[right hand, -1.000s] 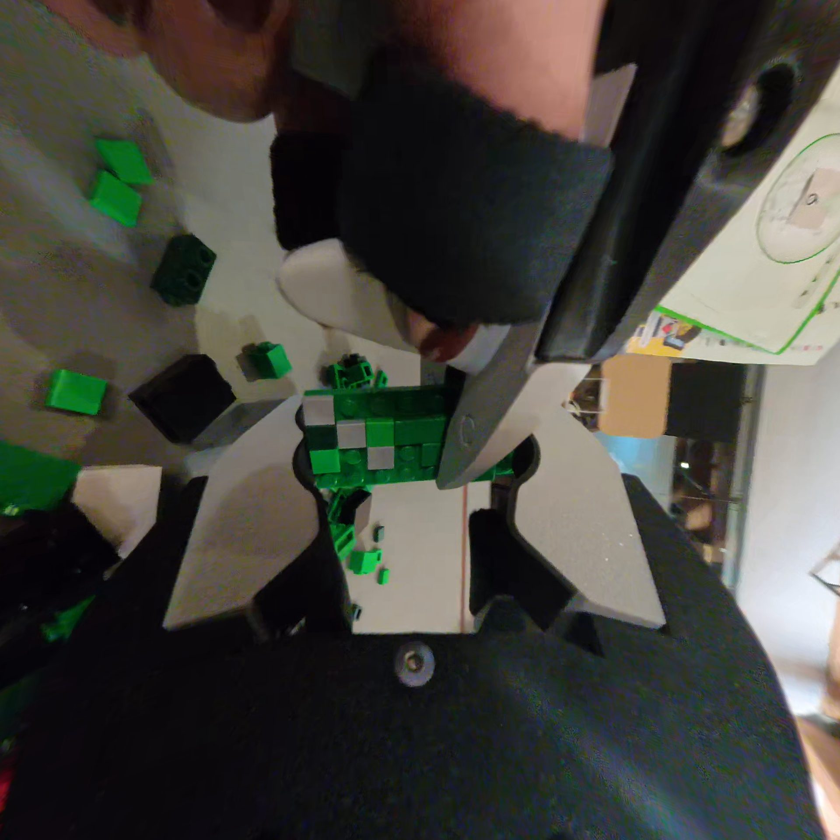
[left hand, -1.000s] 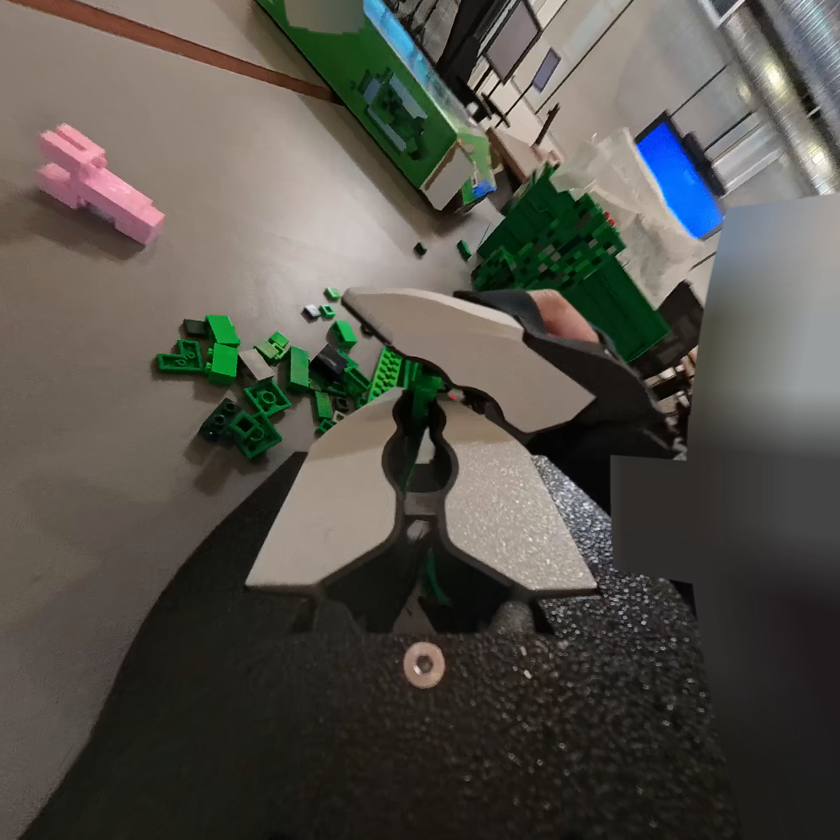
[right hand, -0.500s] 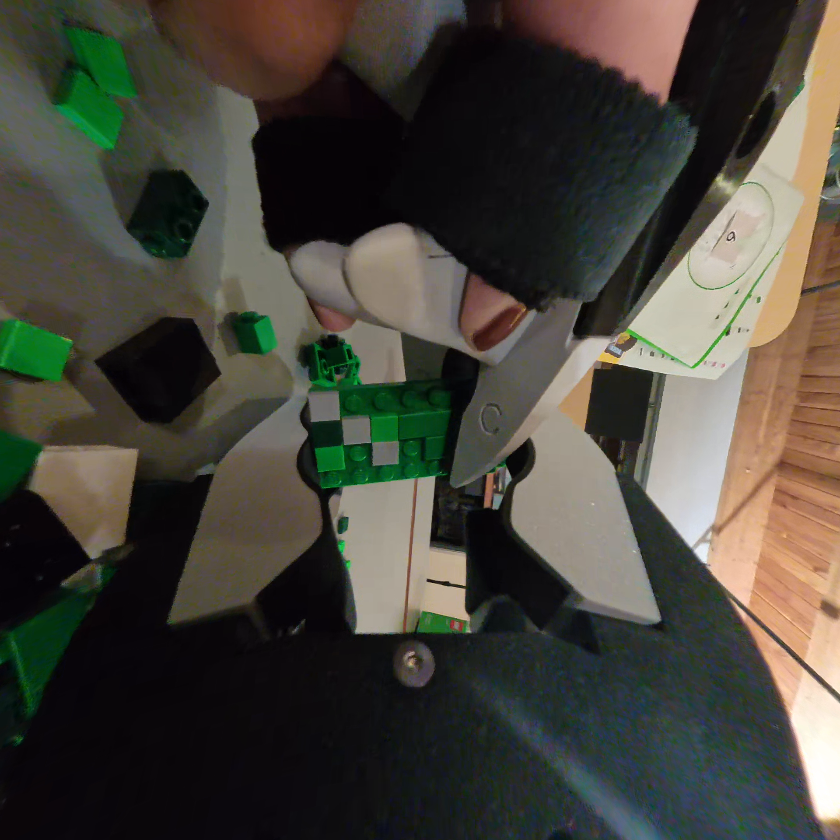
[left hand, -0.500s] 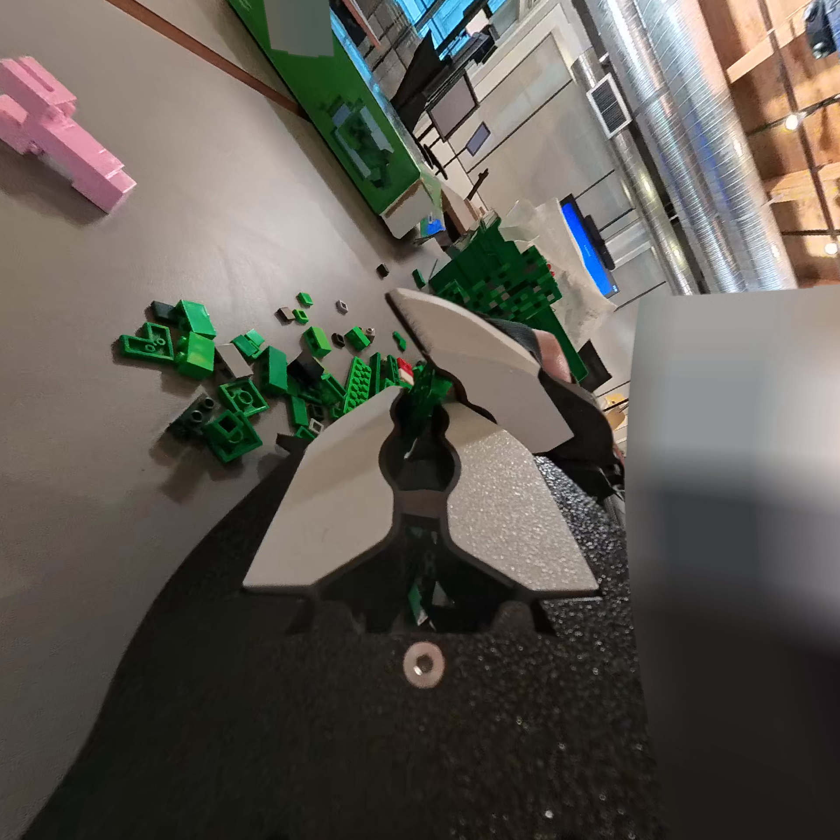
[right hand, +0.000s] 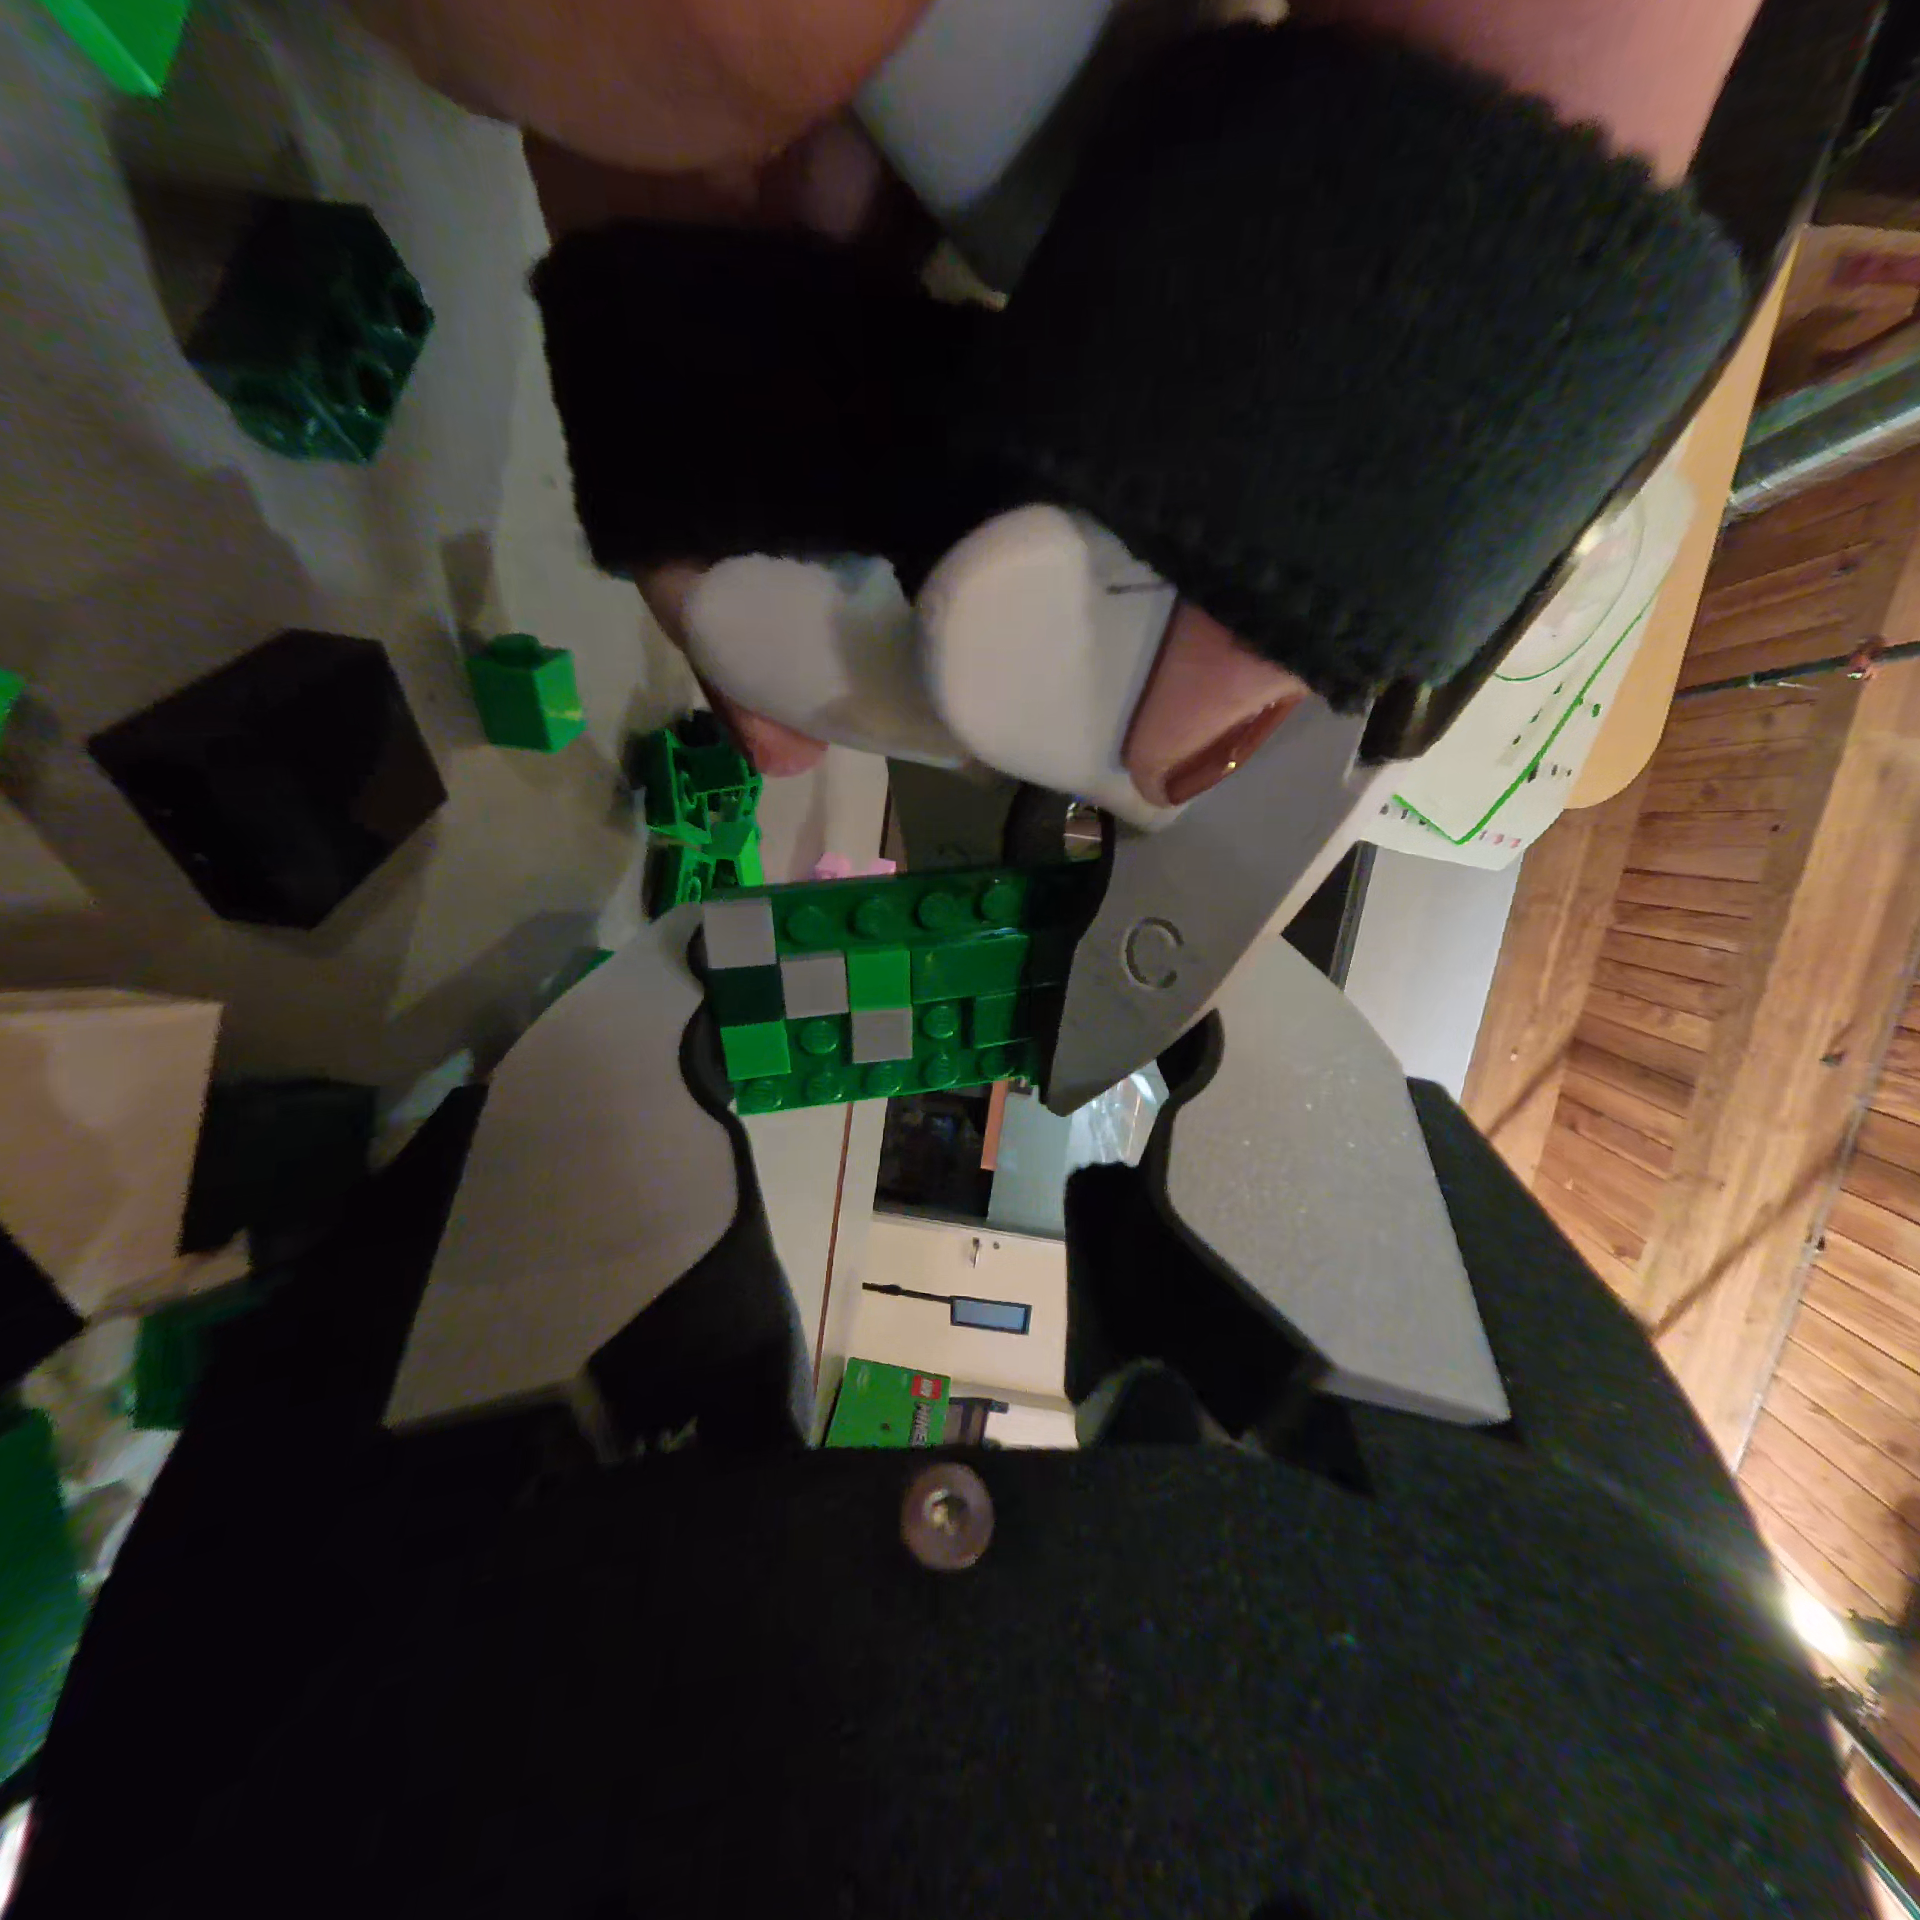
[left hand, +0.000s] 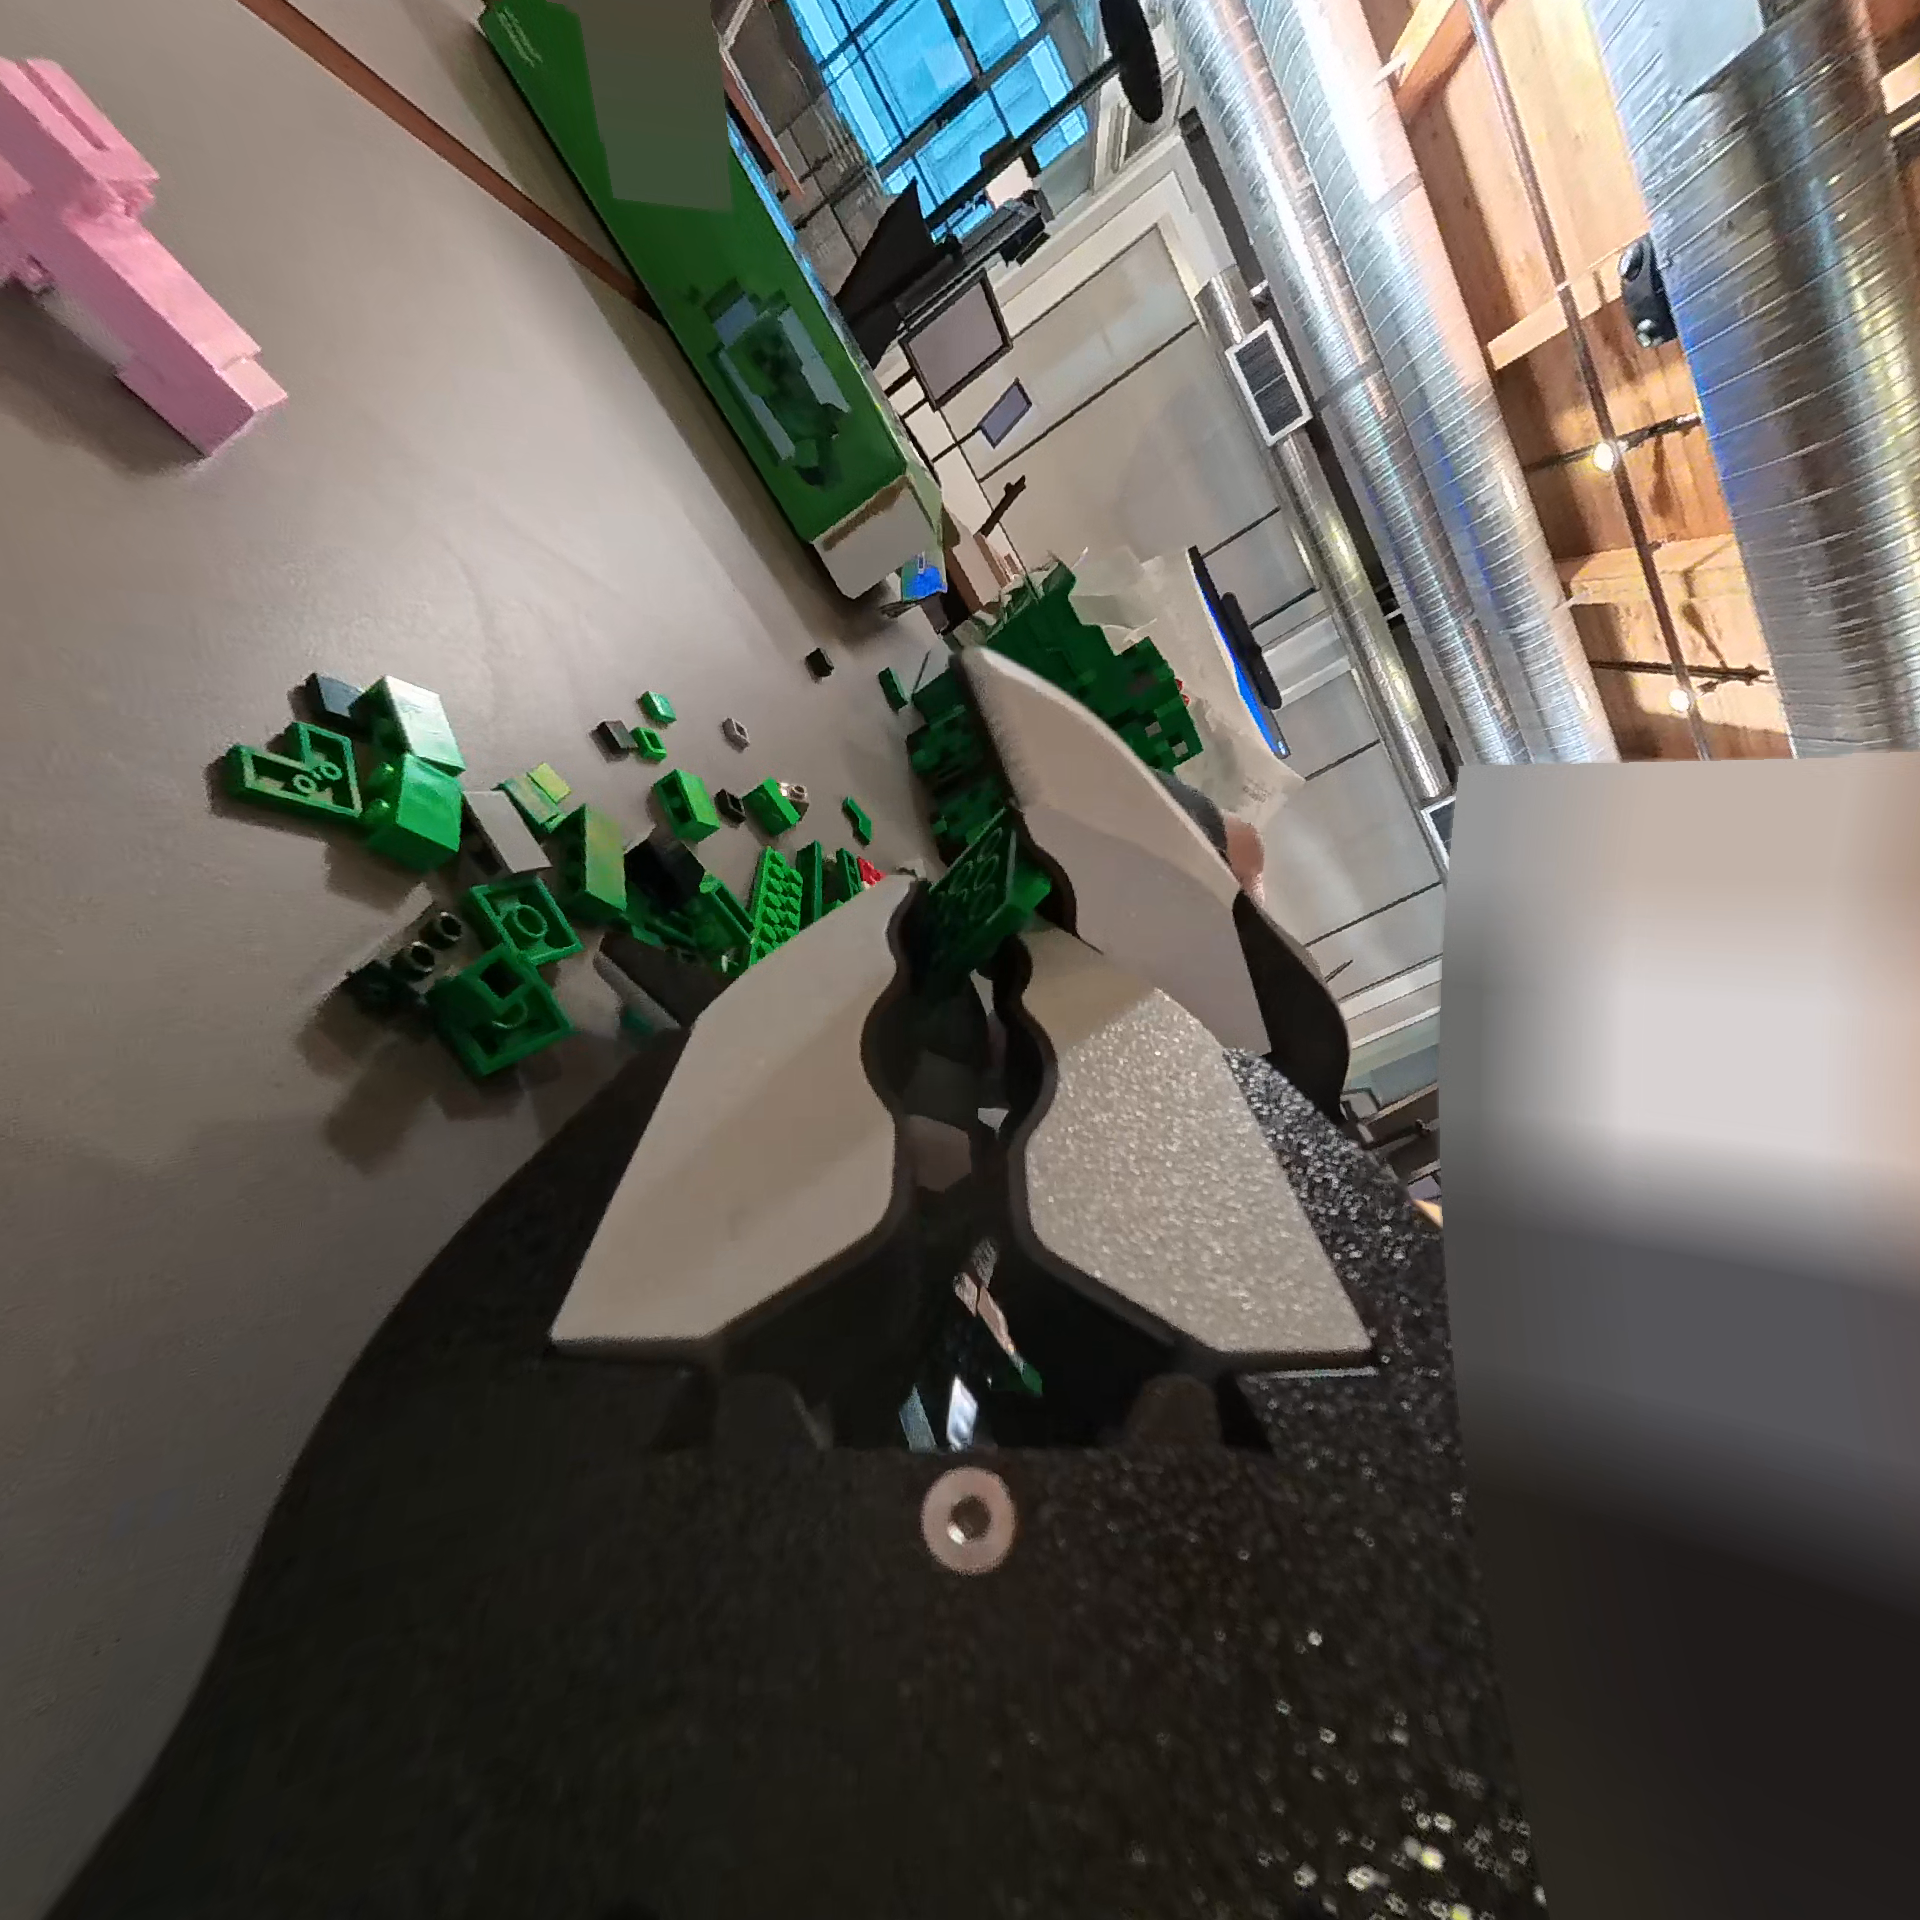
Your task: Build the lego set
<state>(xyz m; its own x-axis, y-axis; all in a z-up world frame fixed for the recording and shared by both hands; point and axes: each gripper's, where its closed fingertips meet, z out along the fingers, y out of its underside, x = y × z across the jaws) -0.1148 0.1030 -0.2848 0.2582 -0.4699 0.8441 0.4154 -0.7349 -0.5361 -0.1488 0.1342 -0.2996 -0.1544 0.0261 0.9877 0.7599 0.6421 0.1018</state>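
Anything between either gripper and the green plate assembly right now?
Nothing visible. The green plate assembly already sits between the right gripper fingers, and the left gripper pinches its edge, with no gap showing.

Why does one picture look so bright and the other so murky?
Left wrist view: daylight from the windows lights the table evenly; the loose green bricks cast soft shadows, and the edges bend from the wide lens. Right wrist view: the hand looms close, blurred and shading the green plate assembly.
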